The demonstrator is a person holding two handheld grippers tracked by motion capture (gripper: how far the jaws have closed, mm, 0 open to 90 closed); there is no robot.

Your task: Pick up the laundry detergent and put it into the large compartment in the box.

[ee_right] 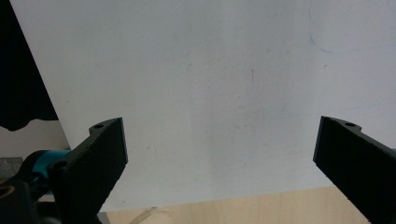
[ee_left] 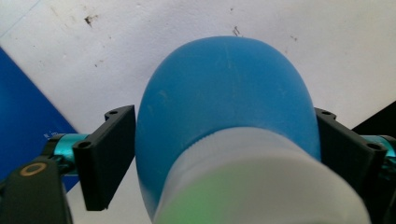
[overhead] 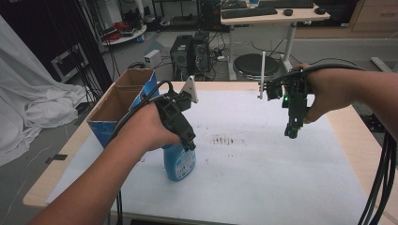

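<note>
Grey floor [overhead: 155,44], white drape [overhead: 28,93], desk [overhead: 274,18] behind the table [overhead: 347,126].

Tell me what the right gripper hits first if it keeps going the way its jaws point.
Probably the white sheet covering the table. The right gripper points down at it with jaws wide apart and nothing between them, and its own view shows bare sheet ahead. The height above it is unclear.

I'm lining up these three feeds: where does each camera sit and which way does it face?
High view: above the table's near edge, facing forward and down; both forearms show.
Left gripper view: rides the left tongs, looking along the jaws, shut on the blue bottle.
Right gripper view: rides the right tongs, open over the white sheet.
Shared: the bottle.
</note>
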